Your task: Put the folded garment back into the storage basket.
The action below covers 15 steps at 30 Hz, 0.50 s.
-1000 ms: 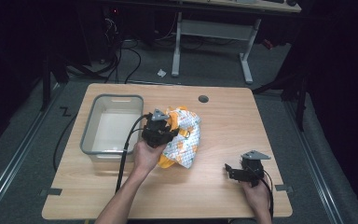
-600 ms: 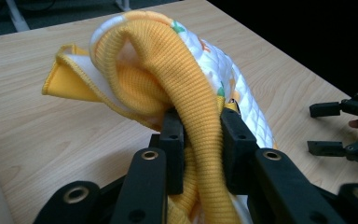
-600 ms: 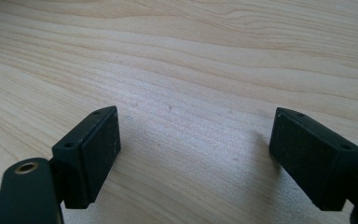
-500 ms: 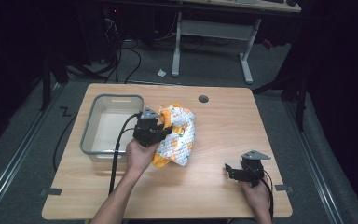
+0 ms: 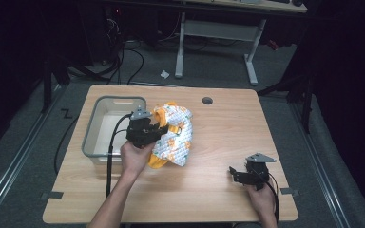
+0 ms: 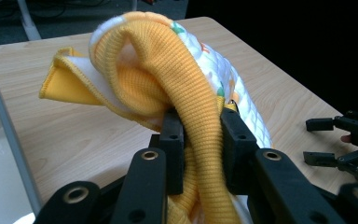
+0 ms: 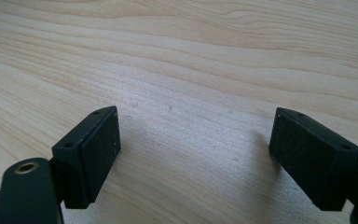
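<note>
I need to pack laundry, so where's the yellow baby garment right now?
In the high view, the garment sits left of centre on the table, right beside the grey tub, with the left gripper clamped on its ribbed yellow edge.

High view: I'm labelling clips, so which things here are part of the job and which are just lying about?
In the job:
- left gripper, shut on the yellow patterned cloth
- grey bin beside the cloth, a likely target

Lying about:
- right gripper, open, low over bare table
- second desk's legs behind
</note>
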Available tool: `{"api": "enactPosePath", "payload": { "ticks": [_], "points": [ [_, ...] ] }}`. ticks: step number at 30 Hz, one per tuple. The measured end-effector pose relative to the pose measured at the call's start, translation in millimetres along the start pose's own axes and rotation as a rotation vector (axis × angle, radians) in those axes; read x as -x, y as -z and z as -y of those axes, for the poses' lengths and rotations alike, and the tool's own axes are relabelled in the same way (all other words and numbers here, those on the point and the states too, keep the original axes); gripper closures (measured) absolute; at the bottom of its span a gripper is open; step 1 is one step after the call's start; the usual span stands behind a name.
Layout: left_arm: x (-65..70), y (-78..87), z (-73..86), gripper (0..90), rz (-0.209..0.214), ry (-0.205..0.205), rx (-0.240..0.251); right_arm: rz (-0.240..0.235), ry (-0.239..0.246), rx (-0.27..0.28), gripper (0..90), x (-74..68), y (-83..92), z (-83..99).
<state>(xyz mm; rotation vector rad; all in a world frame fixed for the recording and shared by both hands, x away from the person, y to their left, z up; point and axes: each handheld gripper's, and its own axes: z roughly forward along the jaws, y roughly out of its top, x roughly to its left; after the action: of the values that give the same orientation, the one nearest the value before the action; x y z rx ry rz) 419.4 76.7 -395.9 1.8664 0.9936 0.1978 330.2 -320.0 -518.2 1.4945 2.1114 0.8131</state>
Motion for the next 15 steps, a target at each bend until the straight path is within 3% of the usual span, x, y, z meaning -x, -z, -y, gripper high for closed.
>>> {"api": "enactPosePath", "payload": {
  "ticks": [15],
  "points": [
    [-9.9,19.9,-2.9,73.6,-0.037,0.001,0.009,0.0,0.0,0.0,16.4,0.0,0.0,0.0]
  ]
}}
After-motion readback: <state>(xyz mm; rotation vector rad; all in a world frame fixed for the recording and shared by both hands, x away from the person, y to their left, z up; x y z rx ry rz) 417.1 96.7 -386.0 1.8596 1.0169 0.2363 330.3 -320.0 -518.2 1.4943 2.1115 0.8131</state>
